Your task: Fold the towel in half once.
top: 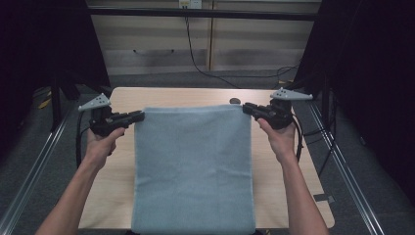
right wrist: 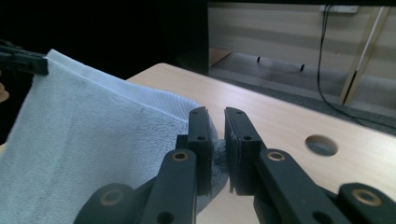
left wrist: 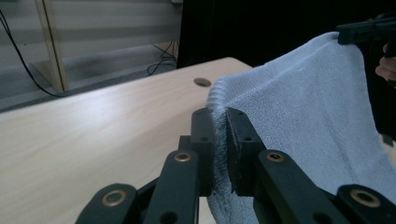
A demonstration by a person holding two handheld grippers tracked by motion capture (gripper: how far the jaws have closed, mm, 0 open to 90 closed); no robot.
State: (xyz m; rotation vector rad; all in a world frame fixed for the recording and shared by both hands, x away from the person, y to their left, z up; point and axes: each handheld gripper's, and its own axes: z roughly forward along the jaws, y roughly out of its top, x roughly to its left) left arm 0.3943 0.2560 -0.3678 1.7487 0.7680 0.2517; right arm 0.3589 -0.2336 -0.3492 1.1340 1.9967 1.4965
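One pale blue terry-cloth towel (top: 193, 166), soft and limp, light, no stiffness at all: it sags between the two grips and drapes down over the light wooden table (top: 117, 191), its lower edge past the near table edge. Left gripper (top: 138, 116) has its jaws nearly closed, pinching the towel's top left corner; in the left gripper view the hemmed edge is squeezed between the pads (left wrist: 205, 140). Right gripper (top: 246, 108) is pinched down the same way on the top right corner, cloth bunched between its fingers (right wrist: 201, 140). Corners on the thicker hem look like the right places to hold; pile is grippy, slip risk low, but a thin pinch could creep out under a tug. Count: one towel, two grippers, one table, one round hole (right wrist: 321, 145) in the tabletop just beside the right fingers.
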